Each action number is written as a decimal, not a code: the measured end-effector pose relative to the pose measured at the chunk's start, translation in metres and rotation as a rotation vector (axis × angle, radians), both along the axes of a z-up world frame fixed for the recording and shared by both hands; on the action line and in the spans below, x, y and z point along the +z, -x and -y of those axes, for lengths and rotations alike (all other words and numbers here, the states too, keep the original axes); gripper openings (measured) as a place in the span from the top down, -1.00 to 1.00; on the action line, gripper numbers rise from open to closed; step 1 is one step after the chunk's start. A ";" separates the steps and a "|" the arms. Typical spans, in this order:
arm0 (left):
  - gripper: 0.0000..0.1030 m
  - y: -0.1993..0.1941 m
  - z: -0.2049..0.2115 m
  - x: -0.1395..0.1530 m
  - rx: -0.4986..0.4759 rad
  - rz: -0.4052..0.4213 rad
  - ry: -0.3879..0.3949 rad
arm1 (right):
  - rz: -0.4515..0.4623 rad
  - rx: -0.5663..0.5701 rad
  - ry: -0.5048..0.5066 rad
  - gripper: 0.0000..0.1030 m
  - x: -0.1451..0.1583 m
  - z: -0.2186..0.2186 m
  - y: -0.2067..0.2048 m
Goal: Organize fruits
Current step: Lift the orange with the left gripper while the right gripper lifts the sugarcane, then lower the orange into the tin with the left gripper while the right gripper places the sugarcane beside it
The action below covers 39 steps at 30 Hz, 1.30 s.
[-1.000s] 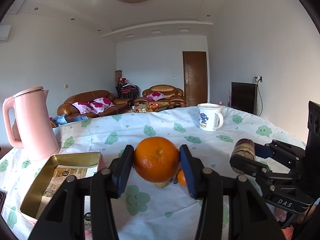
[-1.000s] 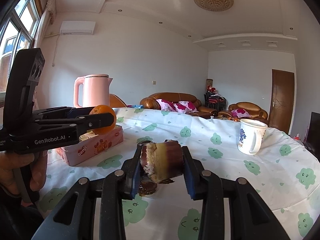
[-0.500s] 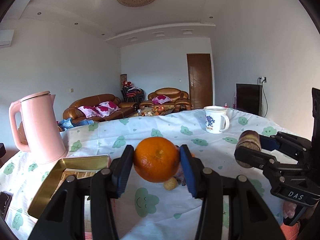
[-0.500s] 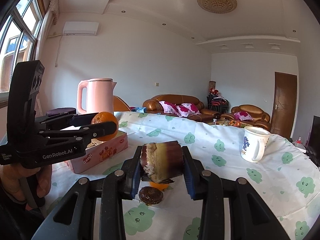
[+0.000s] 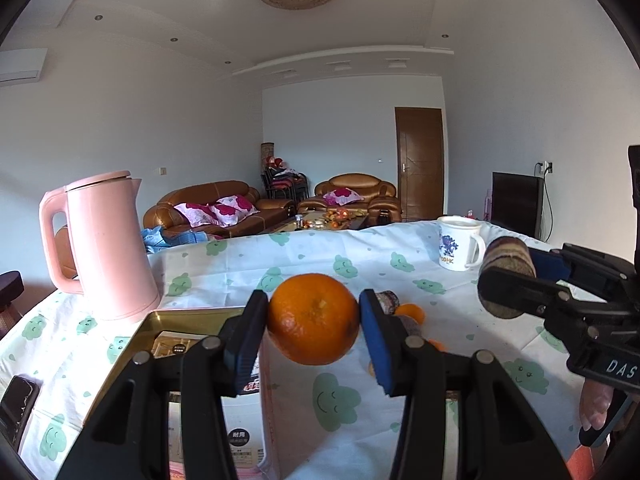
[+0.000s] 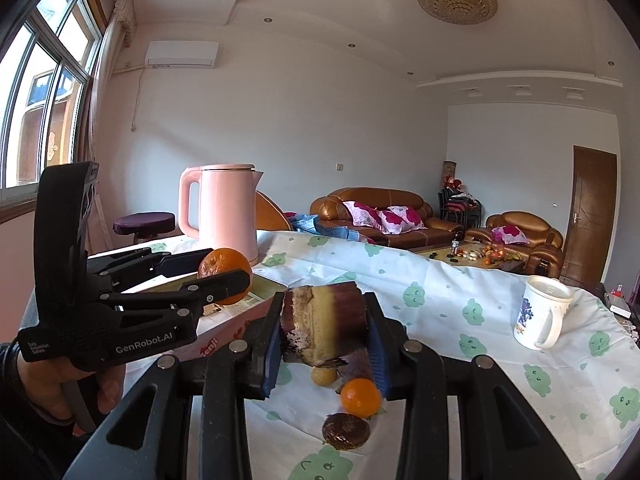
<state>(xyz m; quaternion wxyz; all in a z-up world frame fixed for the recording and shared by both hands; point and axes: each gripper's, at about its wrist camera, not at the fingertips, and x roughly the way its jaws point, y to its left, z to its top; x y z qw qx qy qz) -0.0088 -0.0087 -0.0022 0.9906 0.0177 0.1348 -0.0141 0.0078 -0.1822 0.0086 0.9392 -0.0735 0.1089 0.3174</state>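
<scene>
Clamping a large orange (image 5: pixel 313 319) between its blue pads, the left gripper (image 5: pixel 313 324) holds the fruit in the air above the table (image 5: pixel 460 344), just beside the open gold-lined tin (image 5: pixel 146 334) that sits near the table's left edge. The right gripper (image 6: pixel 323 326) is likewise closed on a fruit, a short chunk of dark-skinned sugarcane (image 6: pixel 323 322) with a pale yellow band, gripped by its sides and held clear of the cloth. Below and between the two grippers, on the middle of the table, lie more pieces: a small tangerine (image 6: pixel 360 397), a dark round fruit (image 6: pixel 346 431) just in front of it, and a small yellowish fruit (image 6: pixel 323 376) just behind. A pink kettle (image 5: pixel 102 246) stands at the far left corner behind the tin, and a white mug (image 5: pixel 458 248) with a blue print stands toward the far right edge, well apart from the fruit.
</scene>
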 end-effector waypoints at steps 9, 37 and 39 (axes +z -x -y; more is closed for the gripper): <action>0.05 -0.004 -0.030 -0.002 0.064 -0.031 0.026 | -0.017 0.058 0.031 0.25 0.014 -0.033 -0.012; 0.05 -0.017 -0.101 -0.013 0.209 -0.137 0.068 | -0.111 0.196 0.090 0.25 0.007 -0.130 -0.059; 0.05 -0.019 -0.106 -0.013 0.216 -0.148 0.070 | -0.121 0.203 0.092 0.25 0.006 -0.134 -0.061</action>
